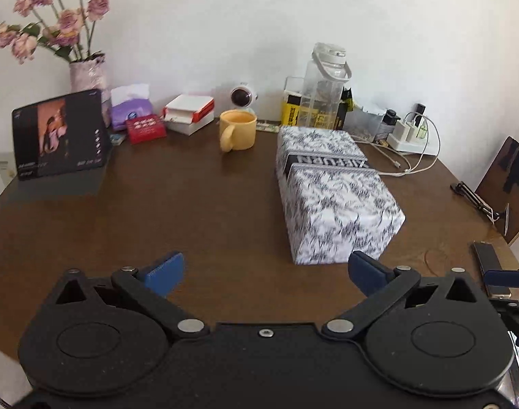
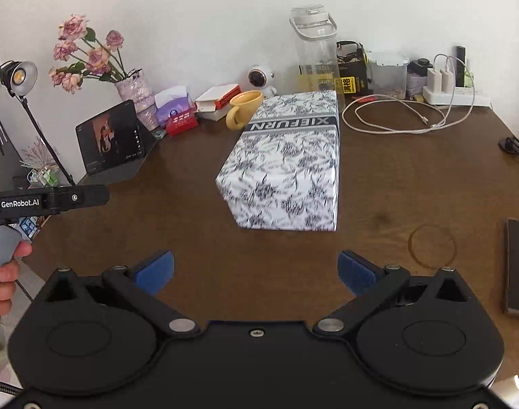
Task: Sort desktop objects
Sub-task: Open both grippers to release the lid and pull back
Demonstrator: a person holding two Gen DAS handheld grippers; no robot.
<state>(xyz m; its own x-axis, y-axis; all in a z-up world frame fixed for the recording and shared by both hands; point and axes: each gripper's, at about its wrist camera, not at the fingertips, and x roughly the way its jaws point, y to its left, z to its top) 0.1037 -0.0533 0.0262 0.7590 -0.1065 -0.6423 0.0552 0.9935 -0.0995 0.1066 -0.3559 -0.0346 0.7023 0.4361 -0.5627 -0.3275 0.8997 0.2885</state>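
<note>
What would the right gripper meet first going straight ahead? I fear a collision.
Probably the patterned box: it lies ahead of the open right gripper, with bare table between. Depth is uncertain.

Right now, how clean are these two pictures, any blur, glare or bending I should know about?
Left wrist view: slightly soft, the tablet screen text smeared, and the table edges bowed by the fisheye. Right wrist view: sharper, the lettering on the patterned box legible; the lit lamp glows at far left without washing anything out; dark corners in both views.
</note>
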